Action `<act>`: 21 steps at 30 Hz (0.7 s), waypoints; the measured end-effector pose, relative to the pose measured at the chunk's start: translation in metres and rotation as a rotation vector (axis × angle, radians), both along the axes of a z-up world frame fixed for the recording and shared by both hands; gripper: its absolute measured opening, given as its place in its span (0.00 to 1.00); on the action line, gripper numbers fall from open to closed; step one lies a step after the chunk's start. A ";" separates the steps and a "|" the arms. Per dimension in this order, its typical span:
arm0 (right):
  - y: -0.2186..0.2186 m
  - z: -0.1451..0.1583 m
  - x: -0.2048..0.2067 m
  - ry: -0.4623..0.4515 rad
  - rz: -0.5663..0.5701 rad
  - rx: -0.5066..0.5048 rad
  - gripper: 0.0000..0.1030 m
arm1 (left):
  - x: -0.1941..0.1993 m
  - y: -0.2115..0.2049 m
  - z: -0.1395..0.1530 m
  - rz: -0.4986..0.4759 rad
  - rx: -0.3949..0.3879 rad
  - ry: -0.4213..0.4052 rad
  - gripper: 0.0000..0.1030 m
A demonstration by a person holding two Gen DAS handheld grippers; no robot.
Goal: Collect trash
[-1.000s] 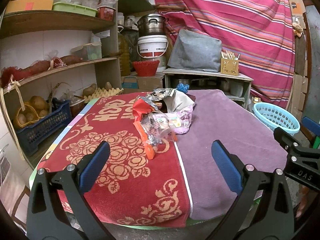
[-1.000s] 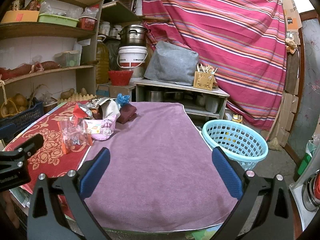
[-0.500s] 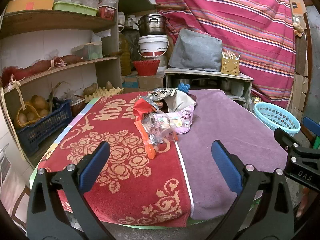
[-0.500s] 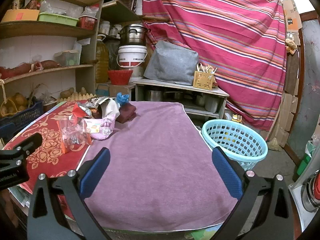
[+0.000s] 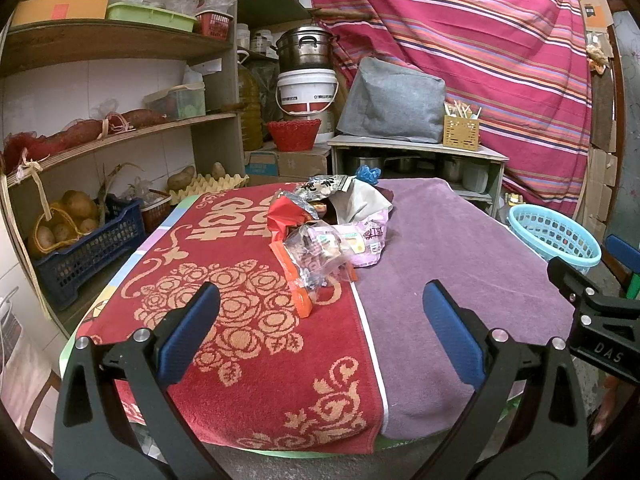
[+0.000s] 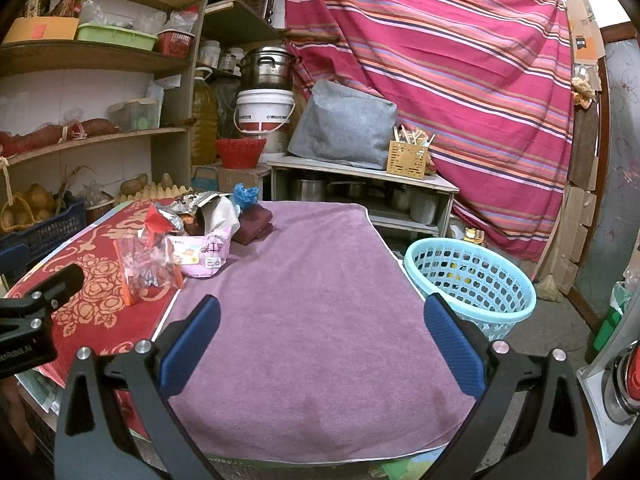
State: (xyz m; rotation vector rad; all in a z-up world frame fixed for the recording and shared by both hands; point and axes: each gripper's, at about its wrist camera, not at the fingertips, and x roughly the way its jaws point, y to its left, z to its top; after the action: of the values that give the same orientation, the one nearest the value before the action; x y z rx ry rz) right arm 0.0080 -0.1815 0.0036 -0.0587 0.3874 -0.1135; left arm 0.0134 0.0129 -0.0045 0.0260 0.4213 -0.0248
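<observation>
Left wrist view: a heap of snack wrappers (image 5: 332, 228) sits mid-bench, well apart from the blue laundry-style basket (image 5: 554, 234) beyond its edge. Left gripper (image 5: 320, 320) and right gripper (image 6: 320, 320) both gape wide, empty. Light, crinkly, slippery film looks best pinched at the clear bag's (image 5: 316, 258) orange edge.

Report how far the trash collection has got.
Done: nothing that shows; the blue basket beside the table holds something yellowish I cannot identify. In hand: nothing; left gripper and right gripper are both open and empty, short of the pile. Left: the whole pile of wrappers on the table.
</observation>
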 end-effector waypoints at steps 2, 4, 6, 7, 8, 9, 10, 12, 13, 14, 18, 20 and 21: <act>-0.001 0.000 0.001 0.001 0.000 -0.001 0.96 | 0.000 -0.002 0.000 0.000 0.001 0.000 0.95; 0.000 -0.002 0.001 0.001 -0.001 -0.002 0.96 | 0.000 -0.002 0.001 -0.002 0.000 0.001 0.95; 0.000 -0.002 0.001 0.000 0.000 -0.001 0.96 | 0.000 -0.002 0.000 0.000 0.002 0.001 0.95; 0.000 -0.002 0.001 0.000 0.000 -0.001 0.96 | 0.000 -0.002 0.000 0.000 0.002 0.001 0.95; -0.001 -0.002 0.001 0.000 -0.001 -0.002 0.96 | 0.000 -0.002 0.001 -0.001 0.002 0.002 0.95; -0.001 -0.003 0.002 -0.001 -0.002 -0.002 0.96 | 0.000 -0.001 0.000 -0.001 0.001 0.002 0.95; -0.002 -0.005 0.002 -0.001 -0.002 -0.002 0.96 | 0.000 -0.002 0.000 0.000 0.002 0.002 0.95; -0.002 -0.005 0.001 -0.002 -0.002 -0.002 0.96 | 0.000 -0.002 0.000 0.000 0.001 0.002 0.95; -0.002 -0.005 0.002 -0.002 -0.002 -0.002 0.96 | 0.000 -0.002 0.000 0.000 0.001 0.003 0.95; -0.003 -0.005 0.002 -0.001 -0.002 -0.003 0.96 | 0.000 -0.002 0.000 0.000 0.002 0.002 0.95; -0.002 -0.004 0.001 0.000 -0.001 -0.002 0.96 | 0.000 -0.001 0.000 -0.001 0.004 0.001 0.95; -0.002 -0.004 0.001 0.000 -0.002 -0.004 0.96 | 0.000 -0.002 0.000 0.000 0.003 0.002 0.95; -0.002 -0.004 0.001 -0.001 -0.001 -0.004 0.96 | 0.000 -0.002 0.000 0.000 0.002 0.003 0.95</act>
State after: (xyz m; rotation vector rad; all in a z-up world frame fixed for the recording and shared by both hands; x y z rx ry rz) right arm 0.0094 -0.1833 -0.0005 -0.0619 0.3864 -0.1156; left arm 0.0138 0.0105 -0.0041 0.0278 0.4240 -0.0244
